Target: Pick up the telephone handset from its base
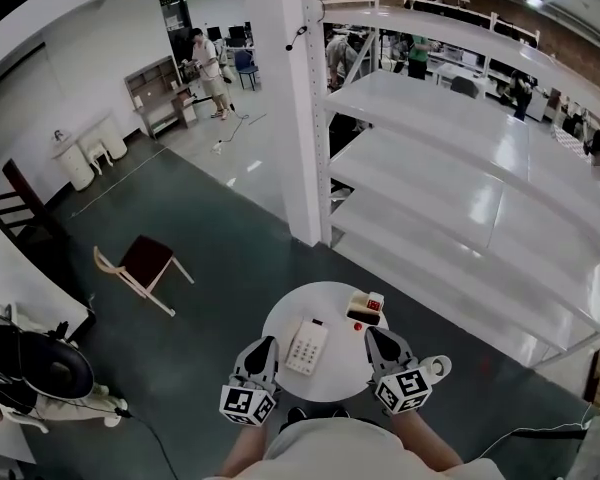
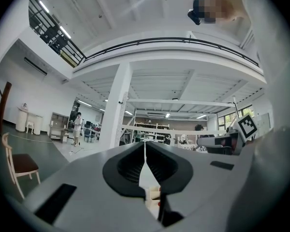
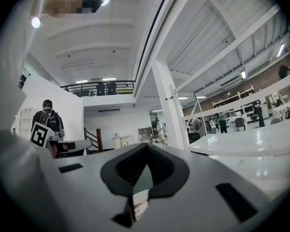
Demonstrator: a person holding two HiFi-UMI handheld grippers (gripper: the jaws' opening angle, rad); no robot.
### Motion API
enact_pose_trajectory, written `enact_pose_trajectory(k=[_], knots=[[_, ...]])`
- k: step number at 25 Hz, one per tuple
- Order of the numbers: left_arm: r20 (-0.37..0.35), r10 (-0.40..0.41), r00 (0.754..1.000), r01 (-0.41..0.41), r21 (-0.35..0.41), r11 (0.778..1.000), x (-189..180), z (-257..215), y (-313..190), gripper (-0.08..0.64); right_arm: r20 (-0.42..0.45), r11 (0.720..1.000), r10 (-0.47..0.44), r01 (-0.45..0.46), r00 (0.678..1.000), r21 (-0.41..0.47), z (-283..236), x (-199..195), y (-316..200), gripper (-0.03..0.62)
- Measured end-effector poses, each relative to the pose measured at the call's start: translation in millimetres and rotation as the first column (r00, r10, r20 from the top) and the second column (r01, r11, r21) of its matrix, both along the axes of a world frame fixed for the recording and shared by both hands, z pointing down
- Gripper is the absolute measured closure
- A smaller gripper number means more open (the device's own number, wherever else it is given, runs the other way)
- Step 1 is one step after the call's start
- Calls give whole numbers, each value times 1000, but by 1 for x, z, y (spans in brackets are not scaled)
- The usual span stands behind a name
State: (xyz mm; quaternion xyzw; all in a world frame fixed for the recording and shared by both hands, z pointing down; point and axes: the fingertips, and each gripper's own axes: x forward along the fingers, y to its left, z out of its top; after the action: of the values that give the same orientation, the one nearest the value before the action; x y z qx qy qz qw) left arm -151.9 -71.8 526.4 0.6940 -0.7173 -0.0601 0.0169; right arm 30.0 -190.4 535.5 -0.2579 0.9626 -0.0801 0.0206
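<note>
A cream telephone (image 1: 306, 347) lies on the small round white table (image 1: 325, 298), with its handset resting on the base. In the head view my left gripper (image 1: 263, 345) is at the table's near left edge, just left of the phone. Its jaws are shut and hold nothing. My right gripper (image 1: 377, 334) is over the near right edge, to the right of the phone, with its jaws together and empty. Both grippers point level, away from me. In the left gripper view the left gripper (image 2: 145, 143) shows closed jaws, and the right gripper (image 3: 146, 145) shows the same in its own view.
A small cream and red box (image 1: 365, 310) stands on the table's far right. A tall white shelving rack (image 1: 460, 188) and a white pillar (image 1: 280, 98) rise beyond the table. A wooden chair (image 1: 140, 265) stands on the dark floor to the left.
</note>
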Motion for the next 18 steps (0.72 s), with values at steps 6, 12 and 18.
enact_pose_trajectory(k=[6, 12, 18], knots=[[17, 31, 999, -31, -1, 1000, -18, -5, -5, 534, 7, 1000, 31, -31, 999, -4, -2, -14, 1, 583], [51, 66, 997, -65, -4, 998, -36, -12, -12, 534, 8, 997, 74, -74, 997, -2, -7, -24, 1, 583], [55, 106, 993, -106, -15, 994, -45, -12, -15, 534, -1, 994, 106, -106, 994, -8, -8, -31, 7, 583]])
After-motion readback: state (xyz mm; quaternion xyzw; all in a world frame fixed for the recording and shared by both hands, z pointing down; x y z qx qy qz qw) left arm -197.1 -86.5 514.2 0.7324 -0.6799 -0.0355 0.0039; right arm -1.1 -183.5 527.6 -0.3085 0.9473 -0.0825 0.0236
